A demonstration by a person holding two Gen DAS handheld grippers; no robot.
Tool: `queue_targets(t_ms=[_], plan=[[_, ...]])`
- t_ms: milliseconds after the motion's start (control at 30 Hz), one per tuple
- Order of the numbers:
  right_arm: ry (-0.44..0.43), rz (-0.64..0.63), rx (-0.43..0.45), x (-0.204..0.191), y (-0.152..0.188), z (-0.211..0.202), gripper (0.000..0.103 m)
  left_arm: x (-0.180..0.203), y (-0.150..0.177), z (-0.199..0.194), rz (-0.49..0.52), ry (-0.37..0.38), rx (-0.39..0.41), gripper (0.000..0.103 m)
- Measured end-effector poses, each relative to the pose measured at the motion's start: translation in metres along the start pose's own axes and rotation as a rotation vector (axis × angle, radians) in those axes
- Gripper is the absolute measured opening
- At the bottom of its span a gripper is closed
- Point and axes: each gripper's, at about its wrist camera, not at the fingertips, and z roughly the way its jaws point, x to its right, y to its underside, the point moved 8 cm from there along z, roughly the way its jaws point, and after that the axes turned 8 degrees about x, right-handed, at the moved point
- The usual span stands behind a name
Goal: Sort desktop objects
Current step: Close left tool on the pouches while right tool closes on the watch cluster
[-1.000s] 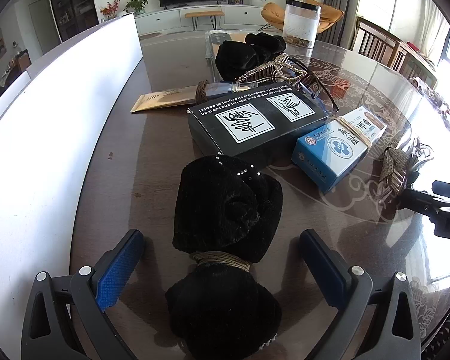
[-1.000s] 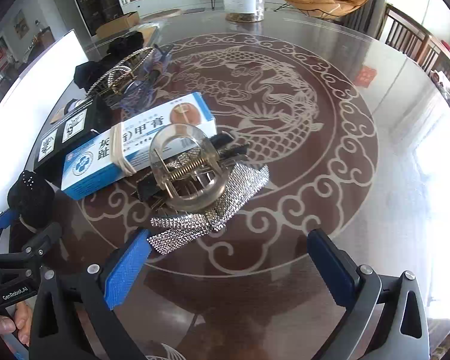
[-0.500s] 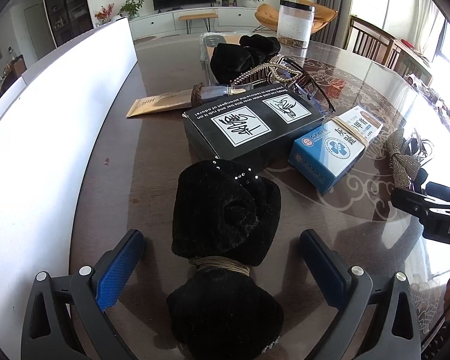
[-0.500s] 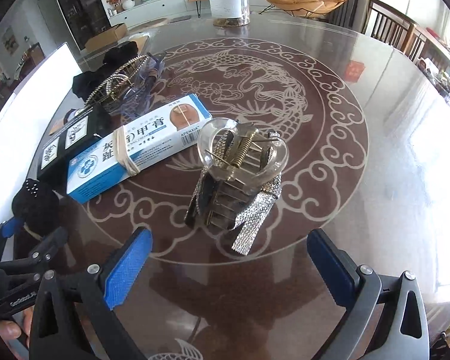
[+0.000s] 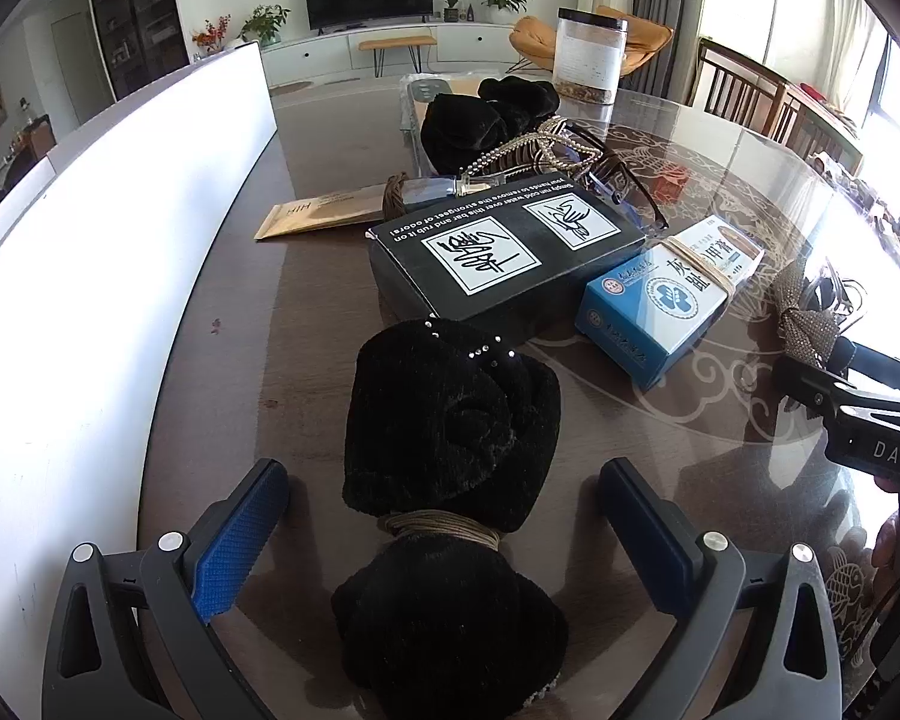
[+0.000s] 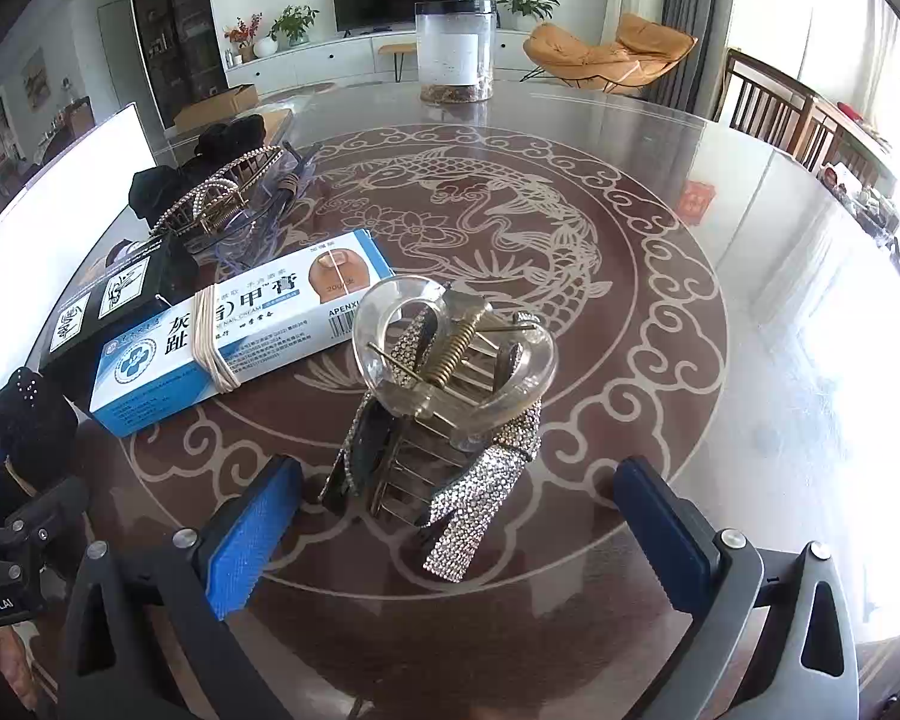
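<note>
A black velvet bow tied with twine [image 5: 450, 468] lies on the table between the fingers of my left gripper [image 5: 444, 540], which is open and not touching it. Beyond the bow lie a black box [image 5: 498, 252] and a blue and white ointment box [image 5: 666, 294]. In the right wrist view, a clear hair claw with a rhinestone bow [image 6: 450, 408] rests on the glass just ahead of my right gripper [image 6: 456, 534], also open and empty. The ointment box [image 6: 240, 336] sits left of the claw.
A white board [image 5: 90, 276] runs along the left. Another black bow [image 5: 480, 120], a beaded clip [image 6: 222, 198], glasses [image 5: 606, 180] and a tan packet [image 5: 324, 216] lie farther back. A clear jar [image 6: 455, 51] stands at the far edge. The round table [image 6: 750, 276] reaches right.
The right gripper has swung toward the hair claw, which now sits centred before it and nearer. The left gripper's view has barely shifted; the black bow stays between its fingers.
</note>
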Motion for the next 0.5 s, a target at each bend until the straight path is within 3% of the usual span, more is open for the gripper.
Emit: queue_targets(t_ms=[133, 167, 200, 233, 267, 300, 500], plan=[[-0.019, -0.019, -0.018, -0.002, -0.009, 0.008, 0.103, 0.002, -0.002, 0.002, 0.004, 0.005, -0.011, 0.103], [-0.021, -0.018, -0.005, -0.002, -0.010, 0.008, 0.103, 0.003, -0.003, 0.001, 0.011, 0.010, -0.006, 0.094], [-0.010, -0.011, 0.021, 0.001, -0.011, 0.006, 0.092, 0.004, -0.006, -0.003, 0.018, 0.015, 0.015, 0.082], [-0.007, -0.003, 0.046, 0.004, -0.013, 0.002, 0.082, 0.005, -0.008, -0.007, 0.026, 0.020, 0.029, 0.053], [-0.001, -0.005, 0.055, 0.006, -0.014, -0.002, 0.058, 0.006, -0.009, -0.009, 0.036, 0.025, 0.031, 0.033], [-0.004, 0.000, 0.044, 0.007, -0.013, -0.003, 0.054, 0.007, -0.009, -0.009, 0.038, 0.034, 0.024, 0.033], [-0.071, 0.116, 0.029, 0.018, -0.011, -0.024, 0.052, 0.003, -0.006, -0.033, -0.051, 0.112, 0.028, 0.029]])
